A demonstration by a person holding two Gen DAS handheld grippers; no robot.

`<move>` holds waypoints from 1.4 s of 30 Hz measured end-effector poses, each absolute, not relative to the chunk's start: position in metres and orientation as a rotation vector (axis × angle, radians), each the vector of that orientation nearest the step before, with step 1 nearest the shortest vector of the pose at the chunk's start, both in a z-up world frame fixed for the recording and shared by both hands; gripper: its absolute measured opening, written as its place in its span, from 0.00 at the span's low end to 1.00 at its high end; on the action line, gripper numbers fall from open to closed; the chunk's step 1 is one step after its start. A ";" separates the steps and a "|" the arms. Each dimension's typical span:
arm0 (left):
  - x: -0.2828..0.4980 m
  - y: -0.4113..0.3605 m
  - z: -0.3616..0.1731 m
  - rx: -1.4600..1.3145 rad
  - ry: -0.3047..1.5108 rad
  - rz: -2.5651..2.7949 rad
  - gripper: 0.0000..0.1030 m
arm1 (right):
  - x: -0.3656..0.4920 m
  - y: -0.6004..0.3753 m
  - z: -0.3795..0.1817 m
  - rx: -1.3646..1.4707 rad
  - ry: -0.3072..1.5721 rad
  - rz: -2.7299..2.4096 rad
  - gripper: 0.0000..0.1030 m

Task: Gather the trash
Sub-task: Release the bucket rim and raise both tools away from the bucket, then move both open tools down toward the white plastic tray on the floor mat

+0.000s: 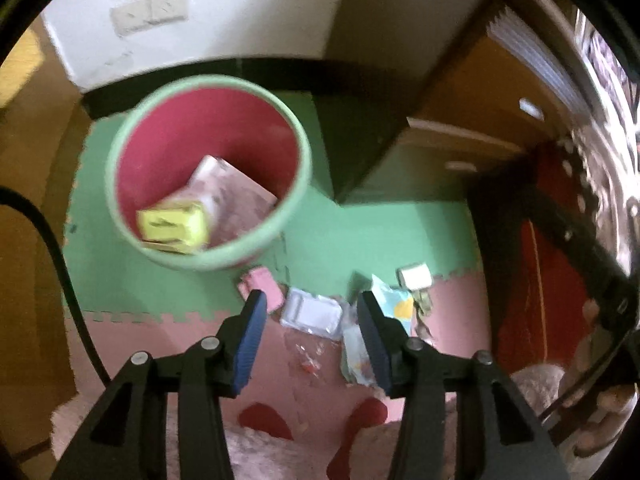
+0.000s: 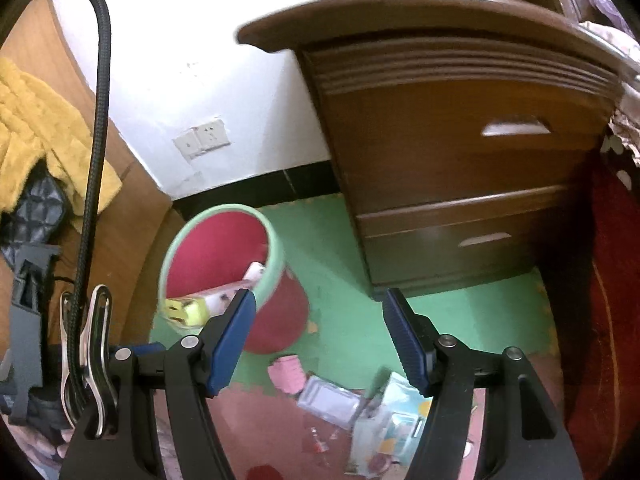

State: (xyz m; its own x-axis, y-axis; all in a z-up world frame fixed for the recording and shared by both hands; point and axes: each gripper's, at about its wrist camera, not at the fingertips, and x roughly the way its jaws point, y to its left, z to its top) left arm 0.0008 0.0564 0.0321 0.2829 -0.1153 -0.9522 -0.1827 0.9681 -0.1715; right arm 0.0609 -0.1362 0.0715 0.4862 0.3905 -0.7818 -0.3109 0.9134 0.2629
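picking the next piece comes down to choosing one item from the litter heap (image 1: 320, 316) lying just in front of the bin (image 1: 208, 176), on the mat seam, and not grabbing at the whole pile. both tongs are released with nothing between the pads: the left gripper (image 1: 312, 340) hangs above the heap, the right gripper (image 2: 320, 344) above the mat beside the bin. the bin already holds a yellow box (image 1: 172, 226) and a pale carton (image 1: 228, 196). nearest the bin lies a pink card (image 1: 262, 286), then a clear plastic tray (image 1: 312, 314), then a printed wrapper (image 1: 394, 304); the small bits beyond look like torn film, though blur makes that uncertain. i would take the tray by one raised edge, coming straight down, since flat film may slip.
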 end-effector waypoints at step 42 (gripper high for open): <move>0.054 -0.052 -0.124 -0.025 1.534 -0.129 0.48 | 0.080 -0.242 -0.040 0.306 1.220 0.150 0.66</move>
